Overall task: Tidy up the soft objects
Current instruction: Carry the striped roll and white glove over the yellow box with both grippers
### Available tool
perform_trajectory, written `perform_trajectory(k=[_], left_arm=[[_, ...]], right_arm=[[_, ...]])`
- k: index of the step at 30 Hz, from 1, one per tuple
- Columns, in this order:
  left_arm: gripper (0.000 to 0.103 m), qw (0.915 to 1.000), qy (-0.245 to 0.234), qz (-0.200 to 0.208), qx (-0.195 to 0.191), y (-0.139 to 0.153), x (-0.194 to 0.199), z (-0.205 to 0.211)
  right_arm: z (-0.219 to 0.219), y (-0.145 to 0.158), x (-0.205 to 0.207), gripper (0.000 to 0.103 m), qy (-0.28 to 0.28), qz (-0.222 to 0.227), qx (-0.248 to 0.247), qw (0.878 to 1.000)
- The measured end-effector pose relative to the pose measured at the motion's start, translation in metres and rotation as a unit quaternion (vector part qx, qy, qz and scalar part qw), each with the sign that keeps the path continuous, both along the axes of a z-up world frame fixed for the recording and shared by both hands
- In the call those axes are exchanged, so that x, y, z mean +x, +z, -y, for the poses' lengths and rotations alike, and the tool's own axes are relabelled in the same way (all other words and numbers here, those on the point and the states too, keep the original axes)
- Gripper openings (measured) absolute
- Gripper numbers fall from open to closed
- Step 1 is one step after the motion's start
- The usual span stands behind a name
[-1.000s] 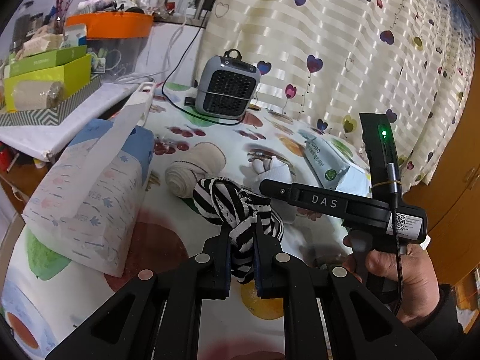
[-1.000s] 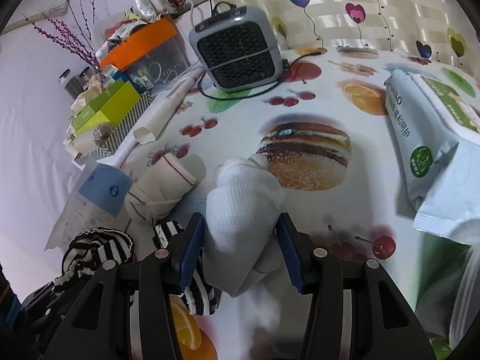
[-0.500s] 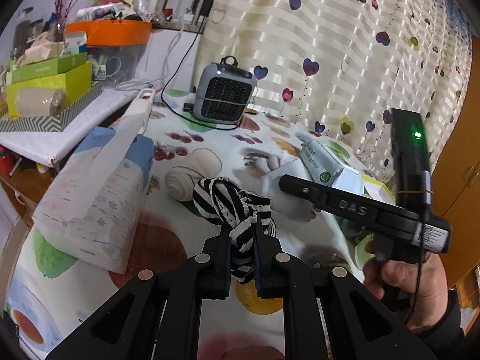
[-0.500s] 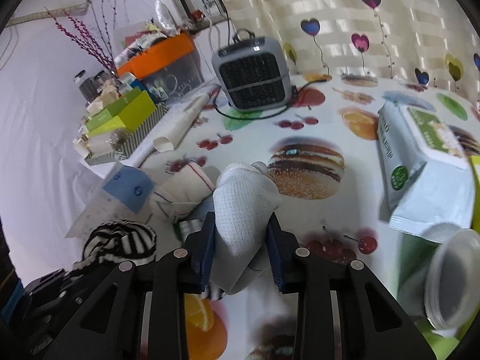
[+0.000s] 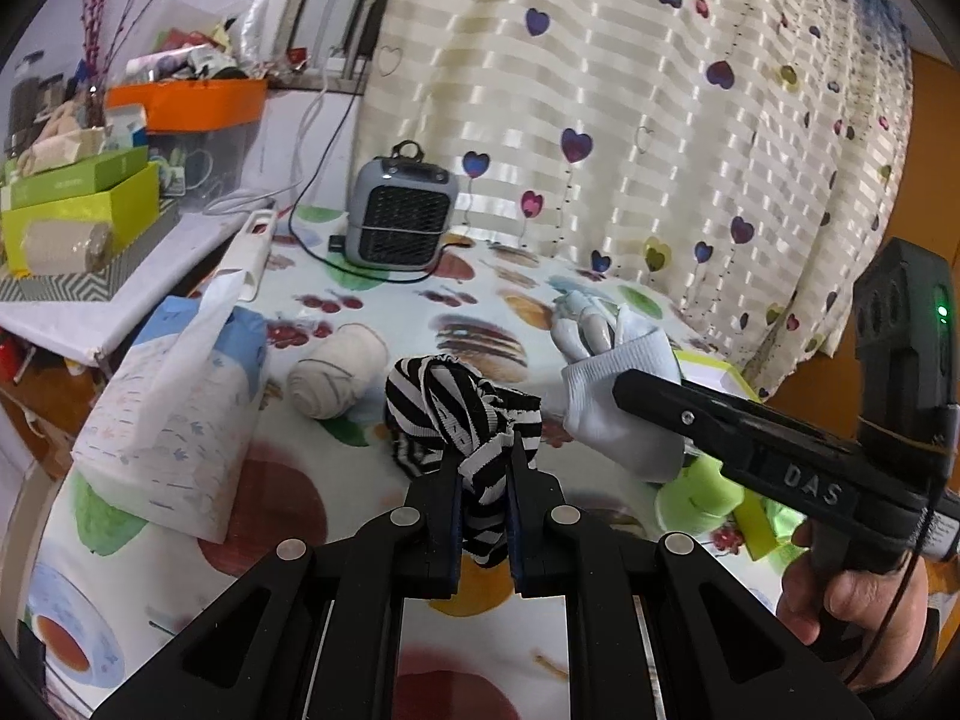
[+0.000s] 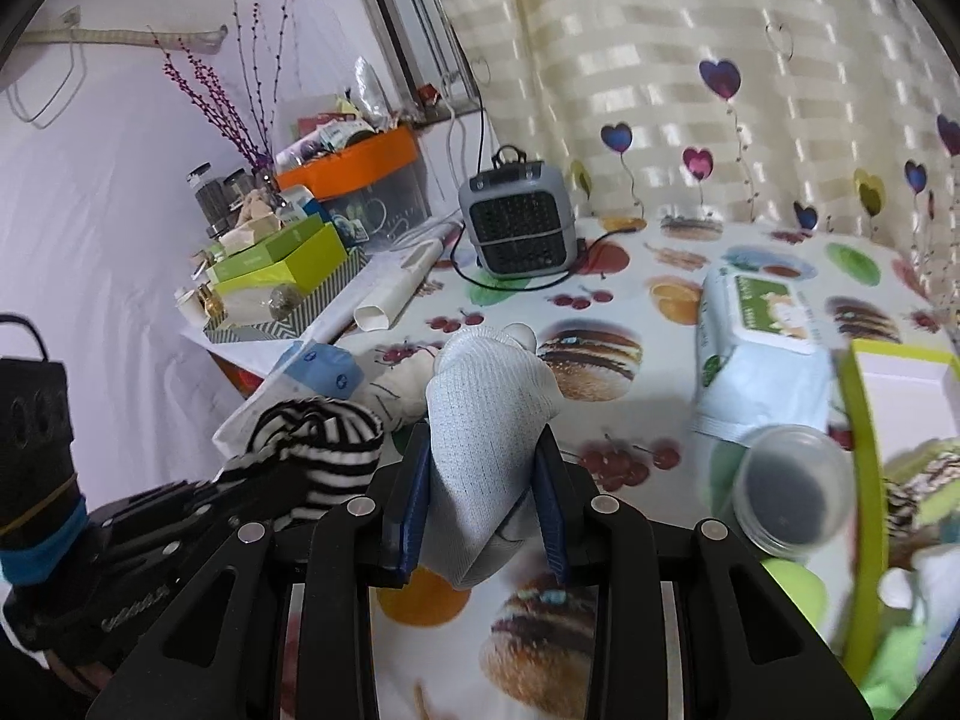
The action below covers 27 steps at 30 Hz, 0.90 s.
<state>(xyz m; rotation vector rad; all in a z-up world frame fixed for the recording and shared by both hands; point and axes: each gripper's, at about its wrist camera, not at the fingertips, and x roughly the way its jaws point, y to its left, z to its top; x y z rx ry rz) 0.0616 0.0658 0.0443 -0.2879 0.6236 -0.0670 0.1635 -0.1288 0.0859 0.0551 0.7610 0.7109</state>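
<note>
While the left tool [image 5: 483,474] pinches a striped cloth [image 5: 456,402], the right tool [image 6: 483,480] clamps a white sock [image 6: 486,414].

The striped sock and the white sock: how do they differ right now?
The striped sock is black-and-white banded and knotted into a bunch; the white sock is plain and smooth. The left gripper pinches the striped one narrowly; the right gripper clamps the white one wider. Both are held above the tablecloth.

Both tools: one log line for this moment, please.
left tool: shut on striped cloth | right tool: shut on white sock | both lifted off table
</note>
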Motion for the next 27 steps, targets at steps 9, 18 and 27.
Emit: perform_trajectory(k=[9, 18, 27], left_arm=[[0.011, 0.9997, -0.021, 0.009, 0.009, 0.014, -0.008, 0.020], [0.011, 0.9993, -0.033, 0.013, 0.014, 0.020, -0.012, 0.035], [0.011, 0.9985, -0.050, 0.015, 0.018, 0.023, -0.010, 0.050]], right_arm=[[0.023, 0.015, -0.019, 0.033, -0.010, 0.018, 0.010, 1.000], [0.037, 0.021, -0.029, 0.033, -0.016, 0.026, 0.015, 0.999], [0.048, 0.024, -0.033, 0.033, -0.026, 0.029, 0.021, 0.999]])
